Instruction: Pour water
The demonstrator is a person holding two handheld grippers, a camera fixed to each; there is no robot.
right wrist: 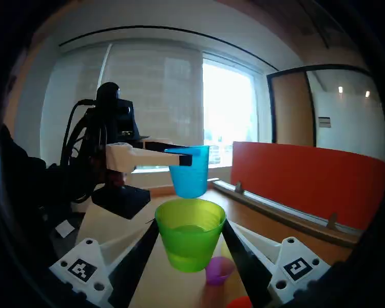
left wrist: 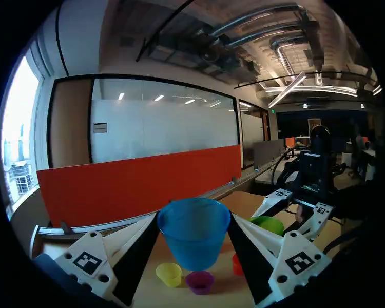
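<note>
Left gripper view: the left tool (left wrist: 193, 220) grips a blue cup (left wrist: 194, 241) upright above the surface (left wrist: 154, 295). Right gripper view: the right tool (right wrist: 190, 226) clamps a green cup (right wrist: 190, 244) holding water (right wrist: 190, 232).

I've got the blue cup (left wrist: 194, 233) upright in the left gripper (left wrist: 194, 220) — translucent plastic, tapered, rim up, held in the air; whether it holds water I cannot tell. The green cup (right wrist: 191, 233) stands upright in the right gripper (right wrist: 191, 226), translucent too, water about halfway up — in the right gripper view it sits just below the blue one.
</note>
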